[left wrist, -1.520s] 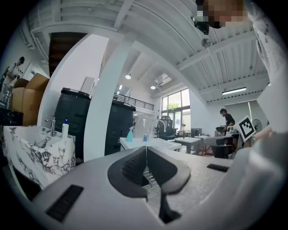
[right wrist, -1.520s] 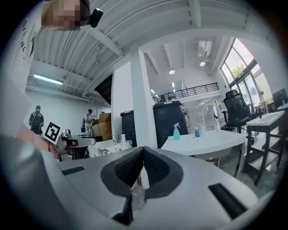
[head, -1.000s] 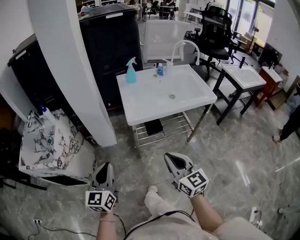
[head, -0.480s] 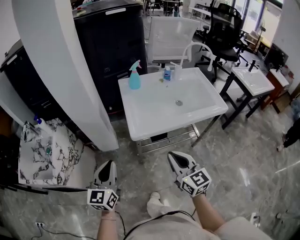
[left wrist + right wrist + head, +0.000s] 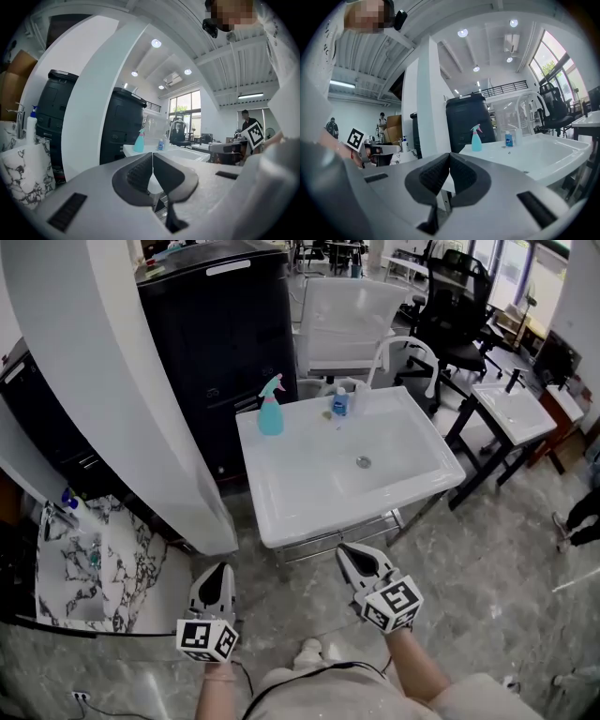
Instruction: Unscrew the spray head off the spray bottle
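A teal spray bottle with a pink-tipped spray head stands upright at the far left corner of a white sink basin. It also shows in the left gripper view as the spray bottle and in the right gripper view as the spray bottle. My left gripper hangs over the floor in front of the basin, shut and empty. To its right my right gripper is shut and empty too. Both point toward the basin, well short of the bottle.
A small blue bottle and a white tap stand at the basin's far edge. A white pillar and a dark cabinet rise to the left. A marble-patterned sink sits at far left; a second basin and office chairs at right.
The basin and bottle have drawn nearer and lower in the head view as I walked forward. Both grippers stayed shut and kept their places before me.
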`<state>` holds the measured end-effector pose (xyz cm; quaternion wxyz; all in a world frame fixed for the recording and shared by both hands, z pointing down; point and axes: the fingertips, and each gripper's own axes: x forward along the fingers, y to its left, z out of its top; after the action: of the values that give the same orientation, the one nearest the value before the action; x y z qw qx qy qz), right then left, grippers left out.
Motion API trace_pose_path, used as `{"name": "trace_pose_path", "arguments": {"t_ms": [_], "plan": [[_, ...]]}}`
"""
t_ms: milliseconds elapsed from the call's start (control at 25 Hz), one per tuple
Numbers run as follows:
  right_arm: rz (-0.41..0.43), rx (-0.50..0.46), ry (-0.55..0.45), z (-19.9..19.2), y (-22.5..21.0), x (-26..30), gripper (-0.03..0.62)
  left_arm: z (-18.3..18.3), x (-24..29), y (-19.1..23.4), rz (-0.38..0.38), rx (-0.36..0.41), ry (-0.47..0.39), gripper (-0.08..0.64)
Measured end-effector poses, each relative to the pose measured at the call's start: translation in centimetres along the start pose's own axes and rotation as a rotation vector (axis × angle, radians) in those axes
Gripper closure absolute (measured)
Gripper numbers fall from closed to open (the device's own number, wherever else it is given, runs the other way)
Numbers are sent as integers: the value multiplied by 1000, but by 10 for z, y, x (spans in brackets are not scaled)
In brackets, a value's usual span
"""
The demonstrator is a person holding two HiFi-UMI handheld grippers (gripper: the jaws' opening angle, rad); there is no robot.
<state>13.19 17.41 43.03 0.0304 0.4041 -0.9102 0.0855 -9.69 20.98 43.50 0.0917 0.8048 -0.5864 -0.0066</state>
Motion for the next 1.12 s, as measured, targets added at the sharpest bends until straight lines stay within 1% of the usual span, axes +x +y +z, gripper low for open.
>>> {"name": "trace_pose_path", "arguments": {"t_ms": [280, 640, 880, 1120], "plan": [[4, 1, 0, 2, -13, 9, 588, 1, 19, -1, -7, -5, -1, 554], [19, 5, -3, 2, -14, 18, 588, -1, 28, 0, -16, -8, 6, 554], [11, 14, -6, 5, -22, 35, 588, 3, 47, 10, -24, -6, 9, 552], [2, 10, -4, 11, -36, 61, 588, 10, 78, 24, -45, -5, 3, 554]]}}
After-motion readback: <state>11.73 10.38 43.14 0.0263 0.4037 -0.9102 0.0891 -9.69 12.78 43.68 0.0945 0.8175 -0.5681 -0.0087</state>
